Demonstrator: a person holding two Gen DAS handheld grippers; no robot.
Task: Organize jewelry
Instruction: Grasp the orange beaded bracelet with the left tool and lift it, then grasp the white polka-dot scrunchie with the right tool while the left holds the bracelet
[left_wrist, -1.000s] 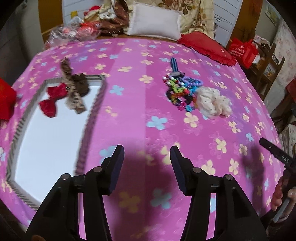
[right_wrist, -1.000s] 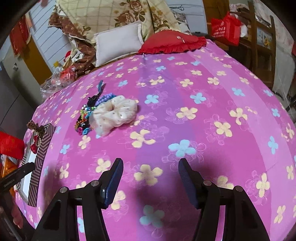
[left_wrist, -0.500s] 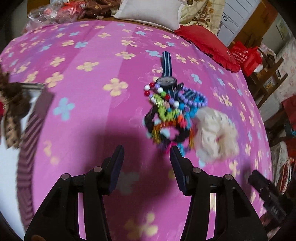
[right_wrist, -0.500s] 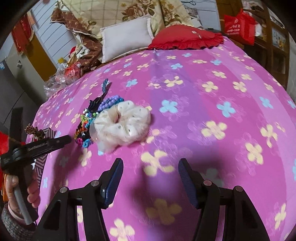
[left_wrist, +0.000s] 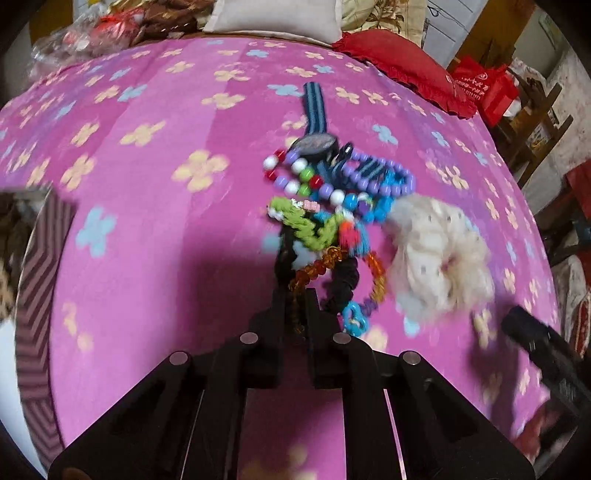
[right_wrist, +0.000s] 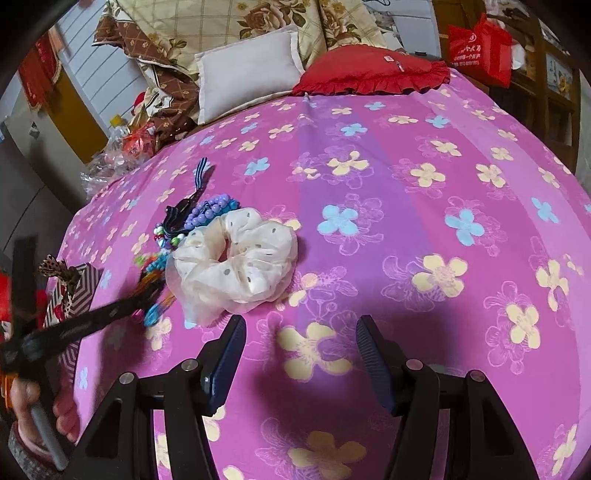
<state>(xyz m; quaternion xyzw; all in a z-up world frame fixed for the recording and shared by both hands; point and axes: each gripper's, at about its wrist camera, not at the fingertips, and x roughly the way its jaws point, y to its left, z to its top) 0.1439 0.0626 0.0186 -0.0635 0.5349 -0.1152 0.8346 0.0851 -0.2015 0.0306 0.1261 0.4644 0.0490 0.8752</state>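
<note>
A tangled pile of bead bracelets and hair ties lies on the pink flowered bedspread, with a striped-strap watch at its far end and a cream scrunchie to its right. My left gripper is shut on an amber bead bracelet at the near edge of the pile. In the right wrist view the left gripper reaches into the pile beside the scrunchie. My right gripper is open and empty, just right of the scrunchie.
A striped-rim tray with a leopard bow sits at the left; it also shows in the right wrist view. A white pillow and a red cushion lie at the bed's far end. Wooden furniture stands at right.
My left gripper moved forward to the jewelry pile and closed on the amber bracelet. My right gripper moved nearer the scrunchie and stayed open.
</note>
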